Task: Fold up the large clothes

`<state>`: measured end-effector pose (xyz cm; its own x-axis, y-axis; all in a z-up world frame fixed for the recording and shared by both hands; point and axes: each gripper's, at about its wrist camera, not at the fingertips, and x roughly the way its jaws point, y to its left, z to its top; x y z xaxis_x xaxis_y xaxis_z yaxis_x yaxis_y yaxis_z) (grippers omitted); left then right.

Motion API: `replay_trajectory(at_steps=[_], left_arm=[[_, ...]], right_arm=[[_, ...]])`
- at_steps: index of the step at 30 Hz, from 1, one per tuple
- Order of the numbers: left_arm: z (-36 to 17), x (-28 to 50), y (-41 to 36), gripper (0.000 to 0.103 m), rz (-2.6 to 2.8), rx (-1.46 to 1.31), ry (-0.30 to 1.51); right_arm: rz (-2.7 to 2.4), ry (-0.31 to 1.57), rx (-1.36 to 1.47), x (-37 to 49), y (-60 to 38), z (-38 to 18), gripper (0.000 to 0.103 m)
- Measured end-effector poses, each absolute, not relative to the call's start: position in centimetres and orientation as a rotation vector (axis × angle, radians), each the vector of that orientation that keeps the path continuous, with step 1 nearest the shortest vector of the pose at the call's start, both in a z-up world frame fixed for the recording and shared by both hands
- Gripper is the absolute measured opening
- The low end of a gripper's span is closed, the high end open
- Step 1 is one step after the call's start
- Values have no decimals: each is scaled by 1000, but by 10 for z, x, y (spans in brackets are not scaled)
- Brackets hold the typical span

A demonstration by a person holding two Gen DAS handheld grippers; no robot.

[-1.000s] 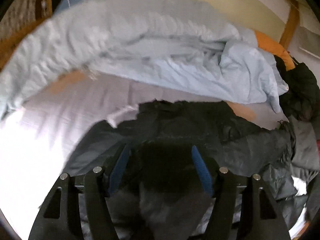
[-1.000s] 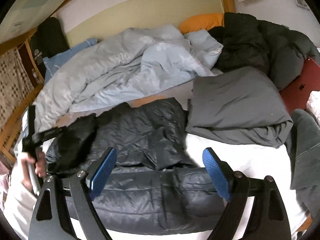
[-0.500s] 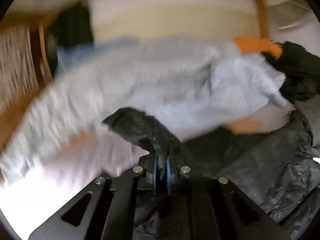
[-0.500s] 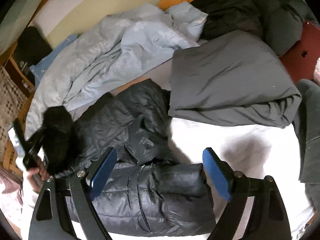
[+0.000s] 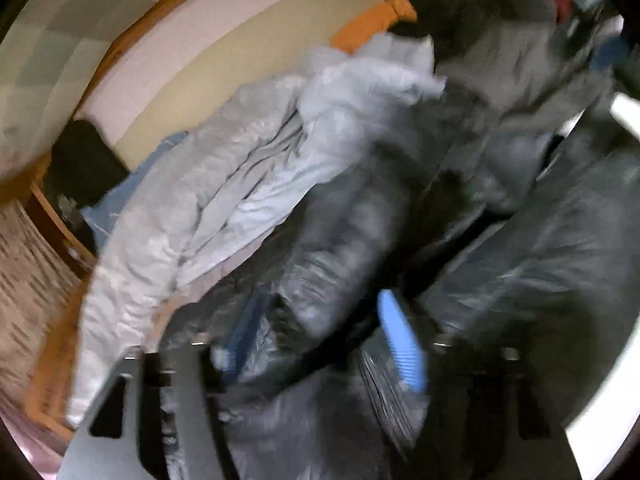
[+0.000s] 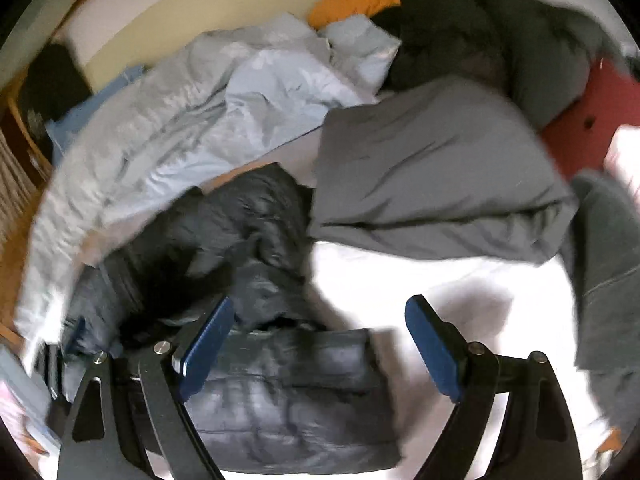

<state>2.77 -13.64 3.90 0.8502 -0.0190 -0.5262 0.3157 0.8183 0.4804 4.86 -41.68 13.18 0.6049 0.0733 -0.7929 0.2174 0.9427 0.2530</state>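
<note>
Left tongs (image 5: 320, 344) just let go, jaws apart, sleeve of black quilted puffer jacket (image 6: 280, 380) now folded across its body. Right tongs (image 6: 316, 356) wide, empty, above jacket's lower half.

Black quilted puffer jacket (image 6: 280, 380) sprawled on the bed's white sheet (image 6: 400, 280), shiny and crumpled. Its near part lies flat, stitched in horizontal channels, a fairly square block at the front edge. Behind it the fabric is bunched up in a rumpled mound reaching back toward the pale blue duvet (image 6: 240, 92). A furry dark patch sits on the left side of that mound. From the left wrist view the jacket (image 5: 340, 240) fills the foreground, blurred, one puffy section running diagonally up against the duvet.
</note>
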Motion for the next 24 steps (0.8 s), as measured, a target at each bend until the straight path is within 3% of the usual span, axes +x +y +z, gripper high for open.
replay_trajectory(at_steps=[3, 7, 11, 16, 19, 20, 24], left_arm=[[66, 26, -105, 68, -246, 437, 539], [80, 31, -69, 77, -76, 417, 467], [84, 57, -23, 77, 27, 371, 472], [82, 97, 36, 77, 155, 354, 483], [76, 114, 60, 77, 222, 341, 518], [75, 119, 70, 77, 219, 307, 542], [68, 131, 102, 77, 192, 133, 622]], right_arm=[[-59, 899, 386, 55, -413, 134, 89], [-70, 888, 379, 76, -391, 128, 89], [89, 1027, 377, 98, -355, 97, 88], [114, 1134, 248, 111, -310, 63, 71], [165, 1207, 190, 121, -291, 45, 35], [129, 1203, 161, 124, -289, 45, 14], [-17, 982, 168, 146, -305, 85, 11]])
